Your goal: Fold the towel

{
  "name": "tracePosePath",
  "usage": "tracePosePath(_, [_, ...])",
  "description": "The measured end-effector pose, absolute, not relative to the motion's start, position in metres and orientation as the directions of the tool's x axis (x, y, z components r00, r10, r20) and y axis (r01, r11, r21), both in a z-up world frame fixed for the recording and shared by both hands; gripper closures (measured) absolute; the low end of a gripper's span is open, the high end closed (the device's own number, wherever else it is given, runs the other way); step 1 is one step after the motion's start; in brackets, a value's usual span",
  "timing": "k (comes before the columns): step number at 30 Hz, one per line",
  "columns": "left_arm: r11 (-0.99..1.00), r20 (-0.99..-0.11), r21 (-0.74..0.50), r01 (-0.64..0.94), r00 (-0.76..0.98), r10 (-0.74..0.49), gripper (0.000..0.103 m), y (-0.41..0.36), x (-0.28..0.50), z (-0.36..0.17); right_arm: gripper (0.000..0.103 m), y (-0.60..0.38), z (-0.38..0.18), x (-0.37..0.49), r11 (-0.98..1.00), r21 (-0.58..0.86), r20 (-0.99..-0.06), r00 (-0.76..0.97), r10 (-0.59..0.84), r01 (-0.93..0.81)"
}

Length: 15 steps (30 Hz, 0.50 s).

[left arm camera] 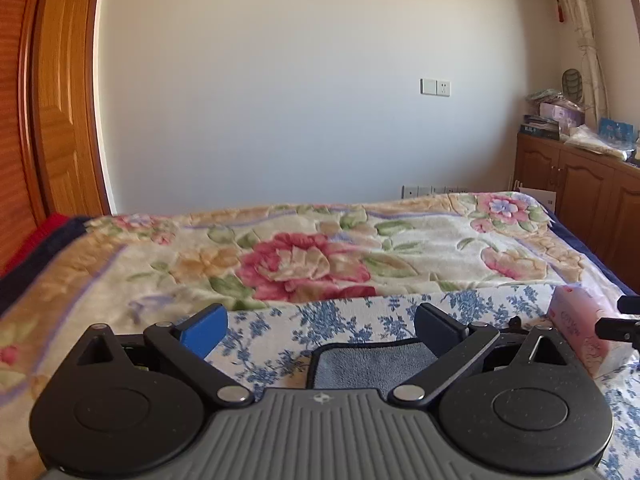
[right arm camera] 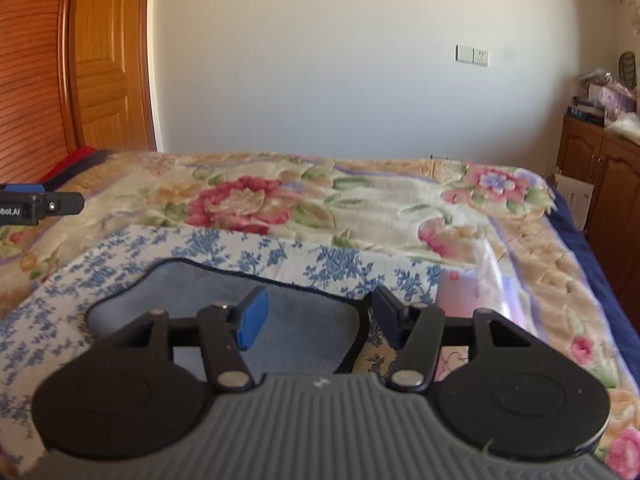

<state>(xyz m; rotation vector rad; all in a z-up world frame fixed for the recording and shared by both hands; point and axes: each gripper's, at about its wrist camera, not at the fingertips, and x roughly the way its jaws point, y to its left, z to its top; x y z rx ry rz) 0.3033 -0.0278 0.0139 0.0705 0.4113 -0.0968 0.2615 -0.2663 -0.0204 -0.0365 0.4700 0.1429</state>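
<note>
A: Station, bedroom; both tongs low over the bed. Left gripper [left arm camera: 320,330]?

B: Fingers spread wide, nothing between them; blue pad on the left finger [left arm camera: 206,330], dark pad on the right one. Past the tips, the towel [left arm camera: 374,364]; grey-blue pile, dark binding along its edge; only its far left corner shows in this view, lying flat.

A: What does it lie on?

B: A white cloth with blue flower sprigs [left arm camera: 352,314]; that cloth sits on top of the floral blanket [left arm camera: 304,260] (big red peony at centre, cream ground), which covers the bed to the far edge.

A: Right gripper [right arm camera: 316,316]?

B: Also parted, holding nothing; its left finger hangs over the towel [right arm camera: 304,320], its right finger just off the towel's right edge. From here the towel shows more fully; far edge curved by the lens, right edge running down toward the near side.

A: Anything else close by?

B: A pink tissue pack [left arm camera: 580,328] on the sprigged cloth, right of the towel and just beside it; blurred in the right view. The left tool pokes in at the left edge of the right view; the right tool's tip at the right edge of the left view. Far off: white wall [left arm camera: 304,92] with a switch plate, wooden door [left arm camera: 60,92] on the left, a brown cabinet [left arm camera: 576,192] on the right with clutter on top.
</note>
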Motion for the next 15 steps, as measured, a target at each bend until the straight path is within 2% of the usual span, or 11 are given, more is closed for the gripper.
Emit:
tracePosePath(7, [0.990,-0.395,0.070,0.124,0.914,-0.087,0.001,-0.031,0.261,0.043,0.044,-0.263,0.009,0.226,0.990,0.000,-0.426,0.895,0.129,-0.143])
tracePosePath(15, [0.987,-0.388,0.066,0.148,0.915,-0.111,0.000,-0.032,0.215,0.059,0.044,-0.256,0.018,0.192,0.990,0.010,-0.417,0.899,0.133,-0.142])
